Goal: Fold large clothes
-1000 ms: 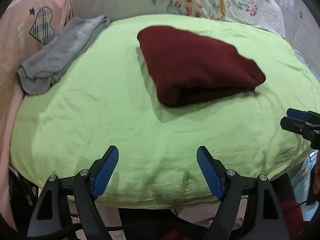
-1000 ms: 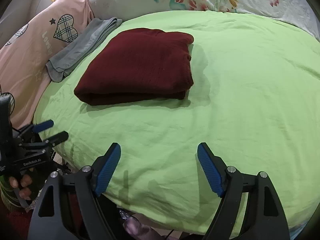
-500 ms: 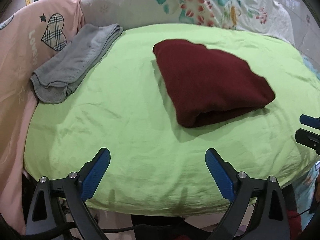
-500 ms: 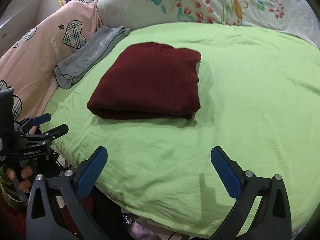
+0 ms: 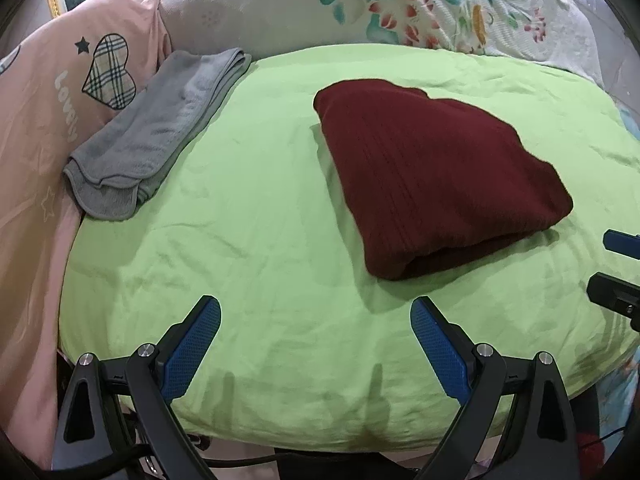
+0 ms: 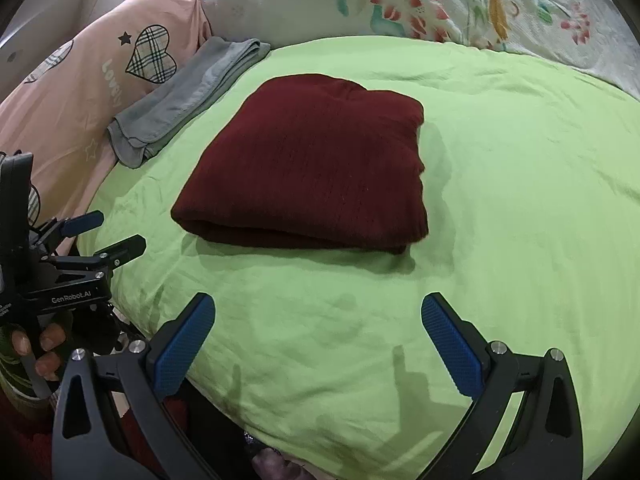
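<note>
A dark red knit garment (image 5: 432,176) lies folded into a thick rectangle on the green sheet (image 5: 256,216); it also shows in the right wrist view (image 6: 316,164). My left gripper (image 5: 316,344) is open and empty, held near the bed's front edge, short of the garment. My right gripper (image 6: 318,344) is open and empty, also near the front edge. The left gripper shows at the left of the right wrist view (image 6: 100,232), open, to the left of the garment.
A folded grey garment (image 5: 160,128) lies at the sheet's back left, against a pink pillow with a plaid heart (image 5: 80,92). A floral pillow (image 5: 380,4) lies along the back. The green sheet (image 6: 520,200) stretches to the right of the red garment.
Both grippers have pulled back and up from the bed, and their jaws have opened a little wider. The red garment has not moved.
</note>
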Motion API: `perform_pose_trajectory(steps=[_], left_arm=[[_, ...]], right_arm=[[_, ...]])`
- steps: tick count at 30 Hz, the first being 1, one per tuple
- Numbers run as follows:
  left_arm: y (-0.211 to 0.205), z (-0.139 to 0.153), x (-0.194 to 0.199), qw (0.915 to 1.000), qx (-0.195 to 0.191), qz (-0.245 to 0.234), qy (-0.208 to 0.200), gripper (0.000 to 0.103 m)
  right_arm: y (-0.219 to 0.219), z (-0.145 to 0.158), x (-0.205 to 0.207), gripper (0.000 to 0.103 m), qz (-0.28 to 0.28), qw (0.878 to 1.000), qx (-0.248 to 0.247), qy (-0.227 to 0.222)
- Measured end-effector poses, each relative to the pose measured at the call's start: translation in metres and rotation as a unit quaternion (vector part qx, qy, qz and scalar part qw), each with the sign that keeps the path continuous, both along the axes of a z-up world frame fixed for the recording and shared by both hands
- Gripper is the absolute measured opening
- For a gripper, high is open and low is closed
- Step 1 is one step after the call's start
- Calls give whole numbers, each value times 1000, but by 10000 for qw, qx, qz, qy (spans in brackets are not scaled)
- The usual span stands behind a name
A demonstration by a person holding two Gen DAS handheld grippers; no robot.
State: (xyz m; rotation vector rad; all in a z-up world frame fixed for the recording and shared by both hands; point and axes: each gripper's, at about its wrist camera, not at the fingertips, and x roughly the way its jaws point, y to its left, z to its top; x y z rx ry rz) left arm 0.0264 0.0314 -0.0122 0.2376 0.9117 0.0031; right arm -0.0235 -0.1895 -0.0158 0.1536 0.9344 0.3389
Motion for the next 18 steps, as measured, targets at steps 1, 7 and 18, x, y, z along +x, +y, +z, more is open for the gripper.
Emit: perform_pose_trajectory(steps=[1,7,18], left_arm=[[0,1,2,10000,-13,0,-7,96],[-2,6,10,9999,-111,-1,-1,96],[-7,10,18,9999,-145,-1,20,96]], right_arm=[[0,1,2,103,5,10000,-1,-3],[1,6,12,103,8,10000,13,-22],[3,14,28,103,63,10000,-17,-65]])
